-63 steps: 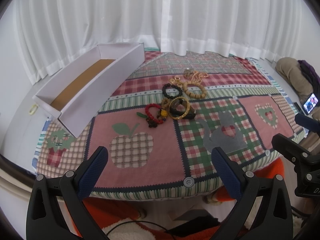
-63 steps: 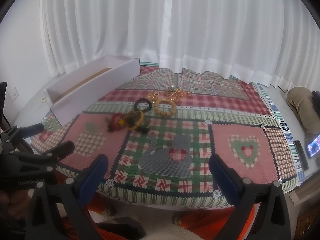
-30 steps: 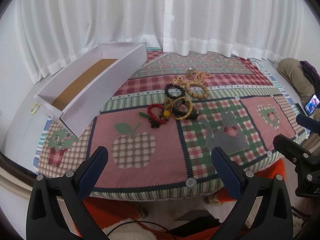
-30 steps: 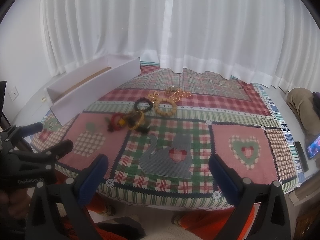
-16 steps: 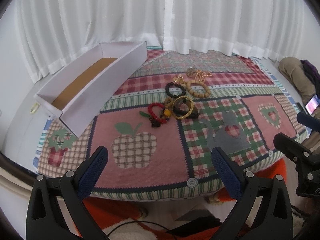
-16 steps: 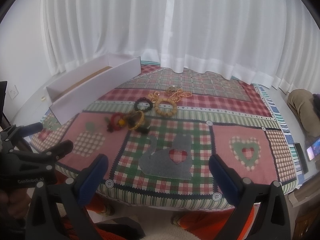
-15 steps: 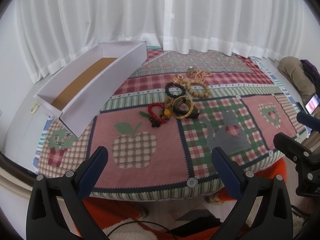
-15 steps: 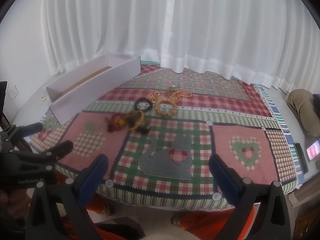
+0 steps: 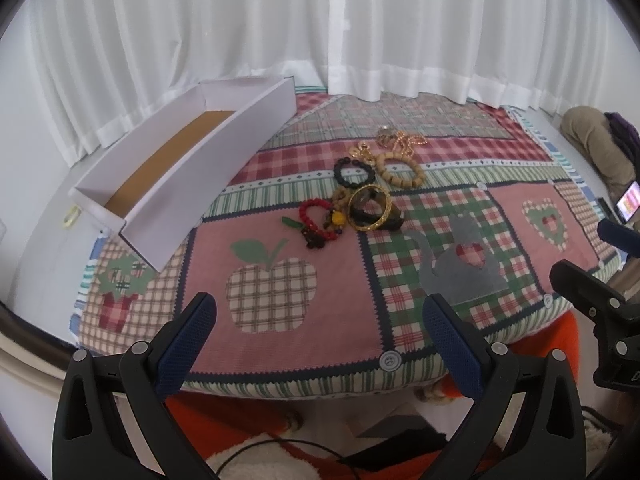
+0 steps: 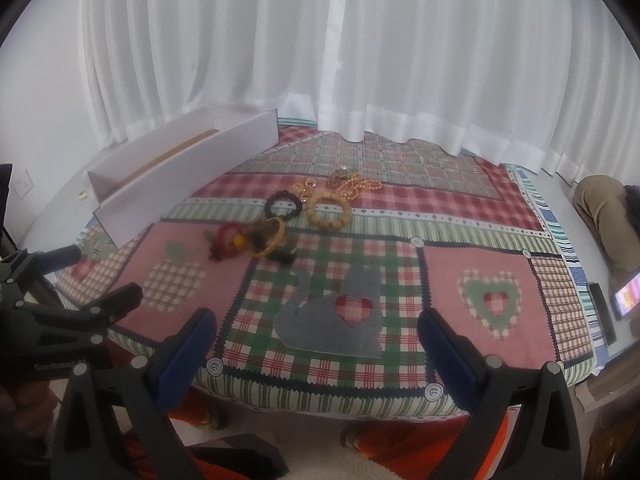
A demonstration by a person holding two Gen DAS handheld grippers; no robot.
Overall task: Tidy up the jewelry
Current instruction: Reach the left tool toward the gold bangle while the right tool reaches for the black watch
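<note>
We are holding the left gripper (image 9: 318, 316) and the right gripper (image 10: 316, 330) side by side off the near edge of the patchwork cloth (image 9: 280, 248), both spread wide with nothing between the fingers, presumably so either can be moving in first

The jewelry is lying in one loose cluster mid-table: red bead bracelet (image 9: 314, 216), gold bangle (image 9: 370, 208), black bead bracelet (image 9: 354, 172), wooden bead bracelet (image 9: 400, 170), and gold chains (image 9: 402, 140) farthest

The white box (image 9: 208, 160) is sitting open at the left edge, well apart from the pile, likely waiting as the destination; it is looking empty
</note>
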